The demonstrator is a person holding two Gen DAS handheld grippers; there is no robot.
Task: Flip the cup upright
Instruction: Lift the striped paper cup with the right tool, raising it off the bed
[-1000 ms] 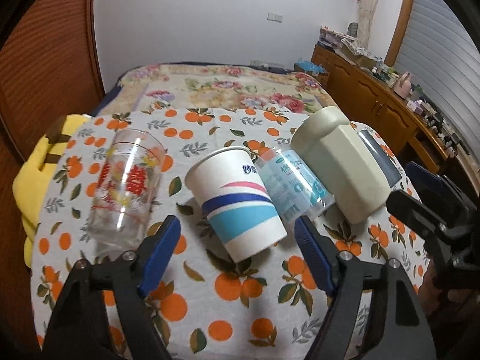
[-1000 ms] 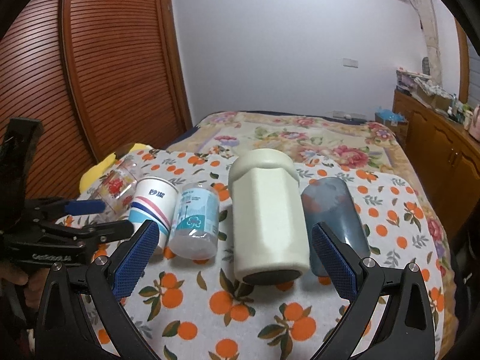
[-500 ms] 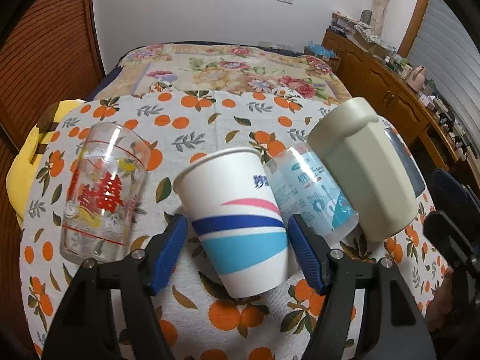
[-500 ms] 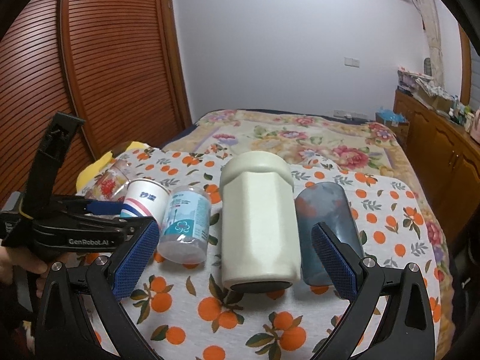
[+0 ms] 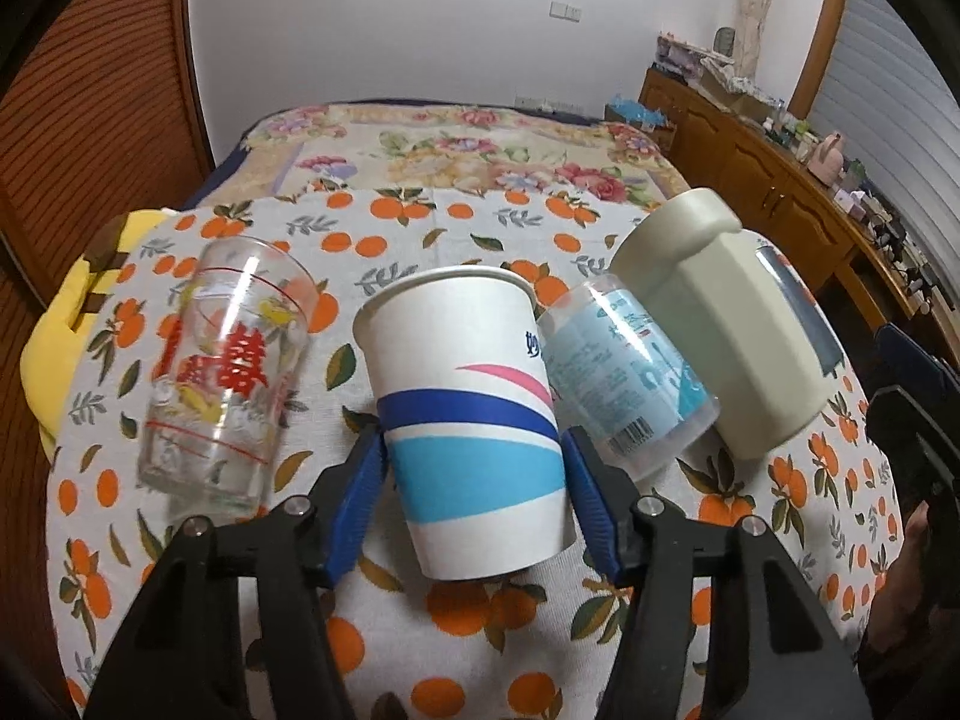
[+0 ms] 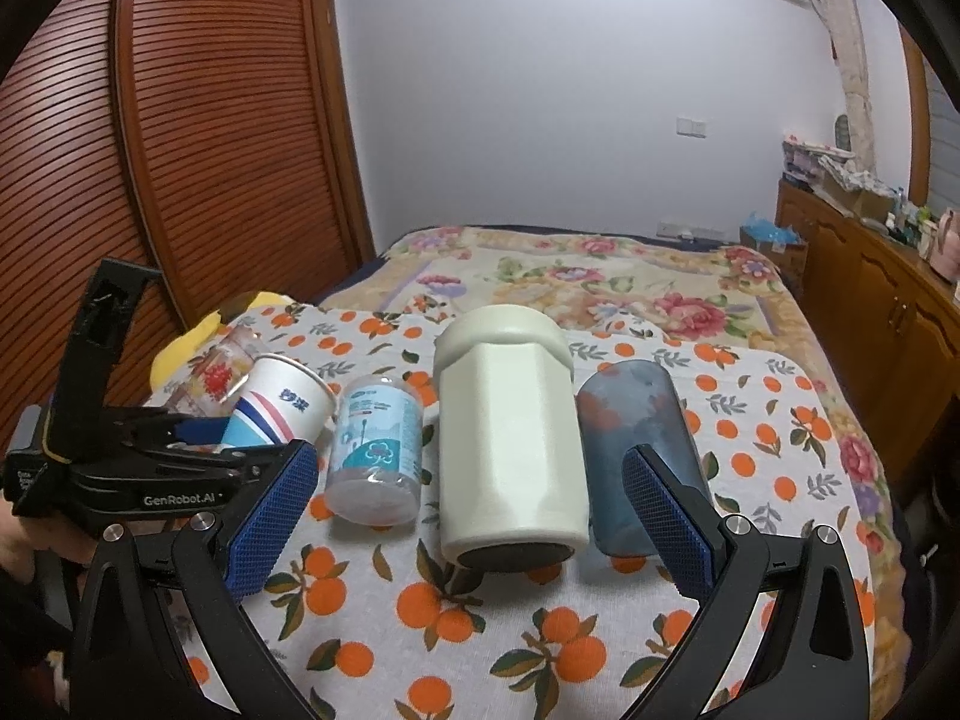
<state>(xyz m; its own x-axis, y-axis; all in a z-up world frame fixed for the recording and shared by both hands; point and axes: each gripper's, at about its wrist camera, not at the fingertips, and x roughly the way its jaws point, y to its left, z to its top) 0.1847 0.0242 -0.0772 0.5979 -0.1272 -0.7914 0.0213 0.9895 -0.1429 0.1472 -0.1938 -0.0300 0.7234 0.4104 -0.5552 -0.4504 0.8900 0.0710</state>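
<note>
A white paper cup (image 5: 474,420) with blue and pink stripes sits between my left gripper's (image 5: 471,480) blue pads, which are shut on its lower body; it is tilted with its mouth up and away. It also shows in the right wrist view (image 6: 279,414), raised off the cloth. A clear plastic cup (image 5: 624,384) with blue print lies on its side beside it. My right gripper (image 6: 468,516) is open, held above the cloth before a cream cup (image 6: 510,444) and a dark blue cup (image 6: 636,438), both lying on their sides.
A printed glass (image 5: 228,372) lies left of the paper cup. The orange-print tablecloth (image 6: 480,630) covers the table. A yellow cushion (image 5: 48,348) sits at the left edge. A floral bed (image 6: 570,270) lies behind, a wooden sideboard (image 6: 888,300) at right.
My left gripper moved forward around the paper cup and closed on it, and the cup has tipped up off the cloth. The right gripper has stayed open, nearly still.
</note>
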